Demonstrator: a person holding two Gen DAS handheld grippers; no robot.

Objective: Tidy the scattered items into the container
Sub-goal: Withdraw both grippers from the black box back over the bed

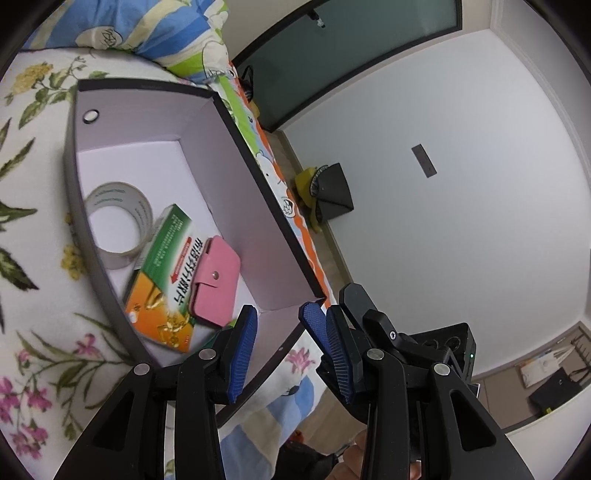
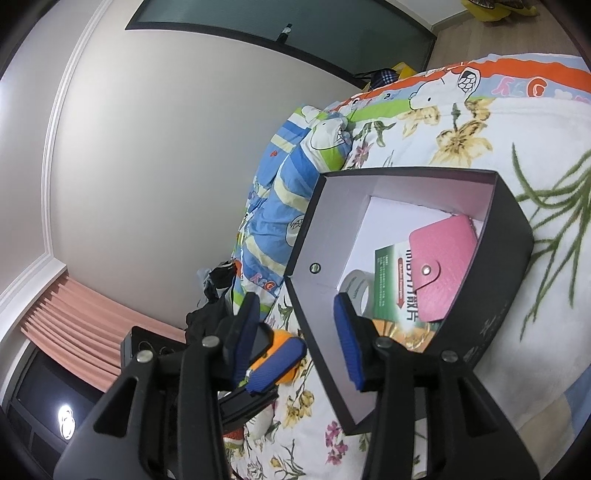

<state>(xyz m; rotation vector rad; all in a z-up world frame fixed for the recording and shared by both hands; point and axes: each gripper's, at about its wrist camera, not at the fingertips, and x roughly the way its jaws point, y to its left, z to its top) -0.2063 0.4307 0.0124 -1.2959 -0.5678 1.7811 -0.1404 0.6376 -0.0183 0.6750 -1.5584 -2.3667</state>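
A dark grey box with a pale inside (image 1: 236, 144) (image 2: 513, 236) stands on the flowered bedspread. In it lie a roll of clear tape (image 1: 118, 221) (image 2: 356, 288), a green and orange medicine carton (image 1: 166, 280) (image 2: 391, 288) and a pink snap wallet (image 1: 218, 280) (image 2: 443, 266) on top of the carton. My left gripper (image 1: 277, 317) is open and empty over the box's near corner. My right gripper (image 2: 295, 306) is open and empty, one finger inside the box, one outside. The other gripper's blue pads (image 1: 332, 343) (image 2: 273, 365) show beside each.
The flowered bedspread (image 1: 33, 206) (image 2: 480, 129) carries a striped blue cartoon quilt (image 1: 155, 29) (image 2: 295, 184). An orange object (image 2: 288, 339) lies by the box, behind the left gripper. The bed edge (image 1: 288, 206) drops to a floor with a black bag (image 1: 332, 192).
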